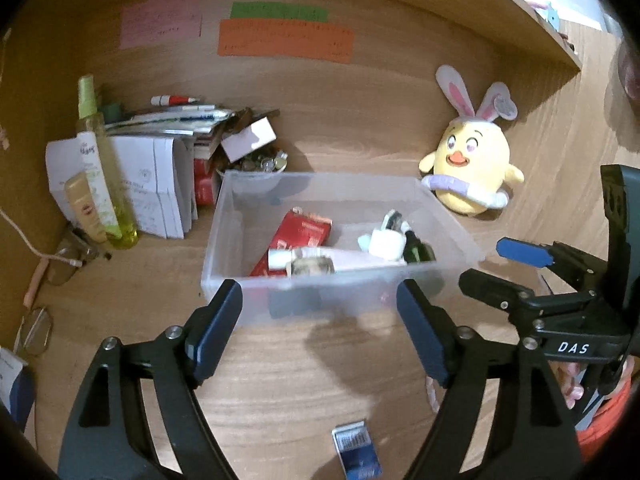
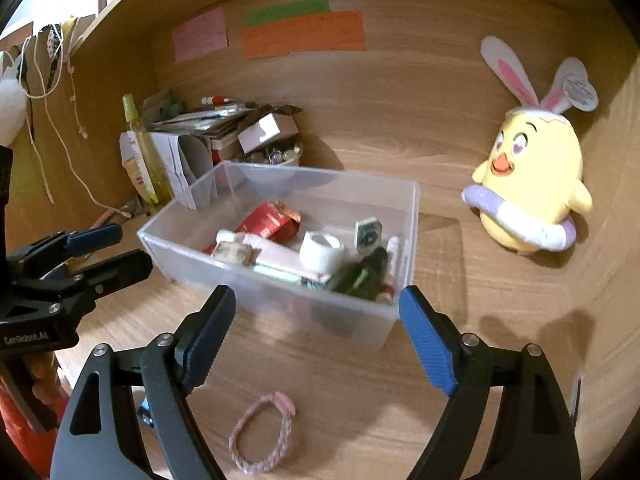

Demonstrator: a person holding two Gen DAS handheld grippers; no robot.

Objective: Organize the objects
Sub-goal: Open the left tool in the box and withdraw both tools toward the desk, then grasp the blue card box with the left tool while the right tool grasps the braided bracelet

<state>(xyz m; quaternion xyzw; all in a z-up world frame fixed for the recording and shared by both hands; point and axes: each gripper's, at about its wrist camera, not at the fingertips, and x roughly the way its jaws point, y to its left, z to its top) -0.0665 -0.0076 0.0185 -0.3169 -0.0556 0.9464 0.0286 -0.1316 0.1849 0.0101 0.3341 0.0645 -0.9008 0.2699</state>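
Note:
A clear plastic bin (image 1: 240,216) (image 2: 412,216) stands mid-desk and holds a red box (image 1: 304,234), a white tube (image 2: 276,254), a white tape roll (image 2: 322,248) and a dark green bottle (image 2: 360,276). My left gripper (image 1: 320,328) is open and empty just in front of the bin. My right gripper (image 2: 316,332) is open and empty at the bin's near corner; it also shows in the left wrist view (image 1: 504,268). A pink braided bracelet (image 2: 260,436) and a small blue packet (image 1: 356,450) lie on the desk below the grippers.
A yellow chick plush (image 1: 472,164) (image 2: 532,184) stands to the right. A pile of papers, boxes (image 1: 160,168), a yellow spray bottle (image 1: 100,160) and a bowl of small items (image 1: 260,166) fill the back left corner. Glasses (image 1: 36,332) lie at left. Wooden walls enclose the desk.

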